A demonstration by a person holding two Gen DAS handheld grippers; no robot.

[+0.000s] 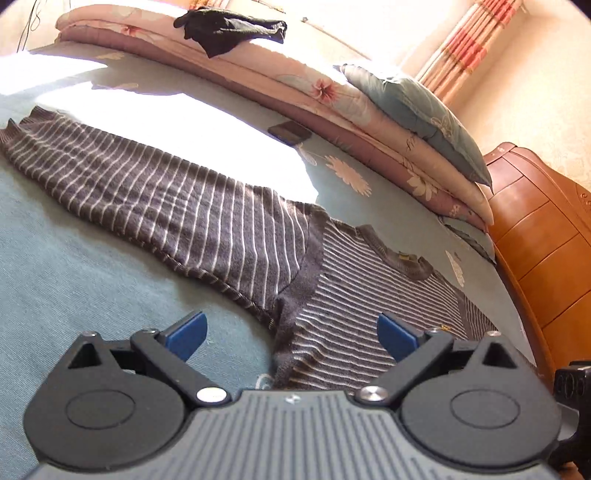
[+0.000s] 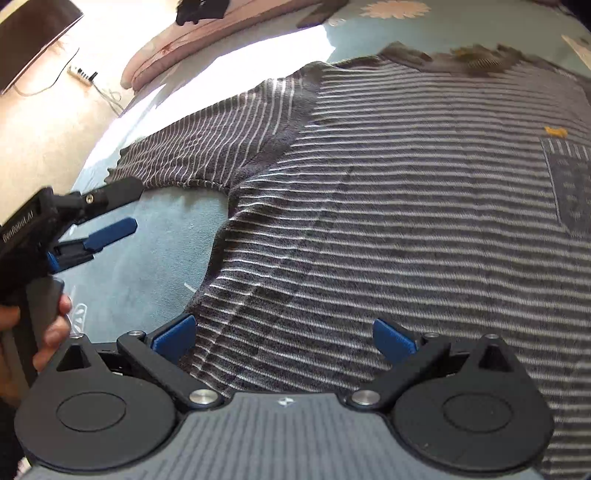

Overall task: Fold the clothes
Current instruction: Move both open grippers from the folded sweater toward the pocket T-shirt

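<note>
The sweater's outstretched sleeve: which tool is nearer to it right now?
Left. The left tool hangs open beside the sleeve, close to its cuff end. The right tool is open over the striped sweater body, further from the sleeve.

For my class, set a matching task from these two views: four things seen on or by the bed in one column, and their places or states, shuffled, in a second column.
Things
1. striped sweater
2. black garment
3. blue pillow
4. left gripper

Places or states
A. leaning on the folded floral quilt, near the wooden headboard
B. open, beside the sweater's sleeve
C. spread flat on the bedsheet
D. crumpled on top of the quilt

Pairs: 1-C, 2-D, 3-A, 4-B
</note>
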